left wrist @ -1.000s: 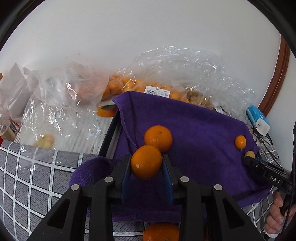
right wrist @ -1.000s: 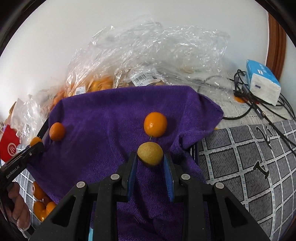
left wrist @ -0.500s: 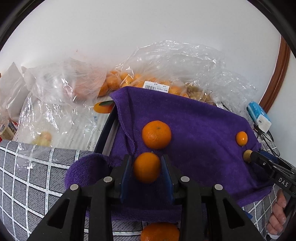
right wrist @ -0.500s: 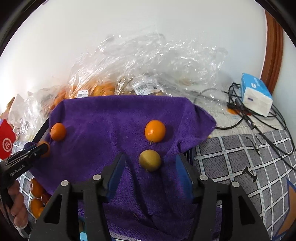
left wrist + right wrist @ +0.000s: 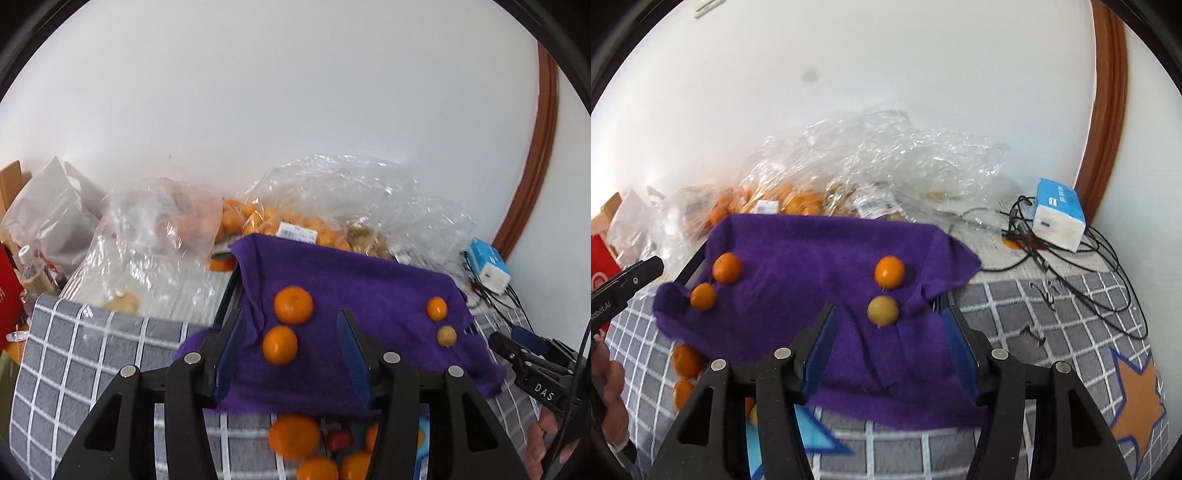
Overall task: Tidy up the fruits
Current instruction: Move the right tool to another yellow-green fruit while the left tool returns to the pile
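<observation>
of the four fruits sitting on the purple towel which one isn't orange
The yellowish fruit just ahead of the right tongs; the three orange fruits on the purple towel are bright orange.

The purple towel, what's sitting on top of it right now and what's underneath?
On the purple towel lie four fruits: two oranges at its left, a small orange and a yellowish fruit at its right. A dark frame edge shows beneath; the rest is covered.
</observation>
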Motion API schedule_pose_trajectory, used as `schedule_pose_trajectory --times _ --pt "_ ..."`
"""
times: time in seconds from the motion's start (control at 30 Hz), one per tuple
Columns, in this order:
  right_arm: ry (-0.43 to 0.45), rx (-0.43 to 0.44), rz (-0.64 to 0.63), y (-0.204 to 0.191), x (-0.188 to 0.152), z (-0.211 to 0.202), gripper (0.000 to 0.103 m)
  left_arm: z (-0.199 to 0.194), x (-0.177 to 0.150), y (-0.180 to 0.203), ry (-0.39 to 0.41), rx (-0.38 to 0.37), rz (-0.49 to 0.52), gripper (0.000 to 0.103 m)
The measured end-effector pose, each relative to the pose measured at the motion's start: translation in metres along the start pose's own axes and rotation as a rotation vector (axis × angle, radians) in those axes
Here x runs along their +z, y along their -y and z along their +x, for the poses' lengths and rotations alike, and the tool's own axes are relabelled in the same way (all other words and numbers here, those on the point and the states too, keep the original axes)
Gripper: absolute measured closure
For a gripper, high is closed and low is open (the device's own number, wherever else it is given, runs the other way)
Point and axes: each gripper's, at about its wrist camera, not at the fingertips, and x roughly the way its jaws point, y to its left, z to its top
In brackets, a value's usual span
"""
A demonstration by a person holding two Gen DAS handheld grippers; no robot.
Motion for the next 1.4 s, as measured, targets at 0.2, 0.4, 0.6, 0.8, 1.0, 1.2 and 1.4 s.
schedule_pose_trajectory --times 0.2,0.4,0.6,0.8,1.0,1.2,1.4 --pt "-0.031 0.053 -0.058 -0.015 -0.028 -0.013 0.052 -0.015 -0.033 -0.017 -0.063 0.035 0.020 0.054" --pt "-0.065 0.131 -0.081 -0.035 -0.052 -0.018 0.060 -0.026 -0.064 -0.043 -0.105 0.063 -0.023 0.054" --pt "-0.108 0.198 -0.146 -0.061 -0.073 -0.014 0.073 -0.029 -0.087 -0.058 -0.134 0.089 -0.036 0.054" --pt "-0.147 0.229 -0.146 -0.076 -0.078 -0.003 0.073 -0.020 -0.104 -0.072 -0.193 0.100 -0.069 0.054" --pt "-0.164 0.191 -0.187 -0.085 -0.078 0.013 0.073 -0.024 -0.109 -0.069 -0.181 0.084 -0.064 0.054" --pt "-0.170 0.194 -0.179 -0.087 -0.079 0.025 0.075 -0.023 -0.111 -0.063 -0.188 0.086 -0.028 0.046" --pt "-0.111 0.166 -0.192 -0.069 -0.082 0.003 0.075 -0.022 -0.111 -0.060 -0.195 0.087 -0.020 0.043"
